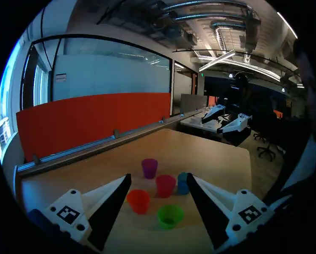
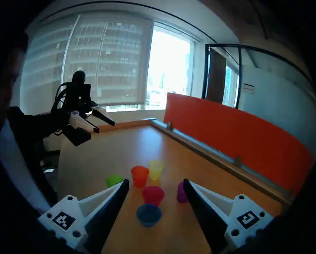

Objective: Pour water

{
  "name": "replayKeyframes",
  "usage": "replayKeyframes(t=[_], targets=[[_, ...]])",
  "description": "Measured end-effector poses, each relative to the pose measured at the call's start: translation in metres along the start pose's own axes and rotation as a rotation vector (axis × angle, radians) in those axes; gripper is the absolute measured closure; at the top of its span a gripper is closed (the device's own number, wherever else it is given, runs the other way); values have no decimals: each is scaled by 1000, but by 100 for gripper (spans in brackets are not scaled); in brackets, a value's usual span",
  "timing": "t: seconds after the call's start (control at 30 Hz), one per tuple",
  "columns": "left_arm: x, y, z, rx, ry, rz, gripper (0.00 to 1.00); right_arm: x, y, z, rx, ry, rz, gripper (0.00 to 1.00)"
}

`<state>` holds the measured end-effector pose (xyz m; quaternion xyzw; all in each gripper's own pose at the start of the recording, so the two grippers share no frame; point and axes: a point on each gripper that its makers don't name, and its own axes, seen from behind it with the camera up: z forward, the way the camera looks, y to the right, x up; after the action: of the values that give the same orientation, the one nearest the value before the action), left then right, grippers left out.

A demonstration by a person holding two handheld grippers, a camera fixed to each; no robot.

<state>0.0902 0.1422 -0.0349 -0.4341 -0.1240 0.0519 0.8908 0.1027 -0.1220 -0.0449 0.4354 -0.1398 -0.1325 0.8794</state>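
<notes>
Both grippers hover with jaws spread wide and empty over a cluster of small plastic cups standing upright on a wooden table [image 1: 217, 161]. In the left gripper view, the left gripper [image 1: 158, 178] frames a green cup [image 1: 170, 216] nearest. Behind it stand an orange cup [image 1: 138, 200], then a pink cup [image 1: 165, 185] and a blue cup [image 1: 182, 183] side by side, with a purple cup [image 1: 149, 168] farthest. In the right gripper view, the right gripper [image 2: 155, 183] faces the same cluster from another side, the blue cup now closest and a yellow cup [image 2: 156, 168] just beside the orange one. Whether any cup holds water is hard to tell in this light. Beyond the cups, an orange partition [image 1: 90, 118] runs along the table's edge, and bright windows [image 2: 170, 67] stand at the far end.
</notes>
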Motion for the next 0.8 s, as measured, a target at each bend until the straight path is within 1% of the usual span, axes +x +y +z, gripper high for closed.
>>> replayKeyframes(t=[0.07,0.17,0.37,0.47,0.63,0.8], targets=[[-6,0,1,2,-16,7,3,-4,1,1,-2,-11,-2,1],[-15,3,4,-5,-41,22,3,-12,2,4,-4,-28,-6,1],[-28,11,10,-24,-83,46,3,-27,-2,10,16,-62,-3,1],[-39,15,14,-33,-112,56,3,-36,-3,14,24,-77,2,1],[-58,16,19,-34,-152,75,3,-54,-2,19,24,-108,3,0],[-78,19,24,-43,-189,80,3,-70,-2,25,26,-133,3,0]])
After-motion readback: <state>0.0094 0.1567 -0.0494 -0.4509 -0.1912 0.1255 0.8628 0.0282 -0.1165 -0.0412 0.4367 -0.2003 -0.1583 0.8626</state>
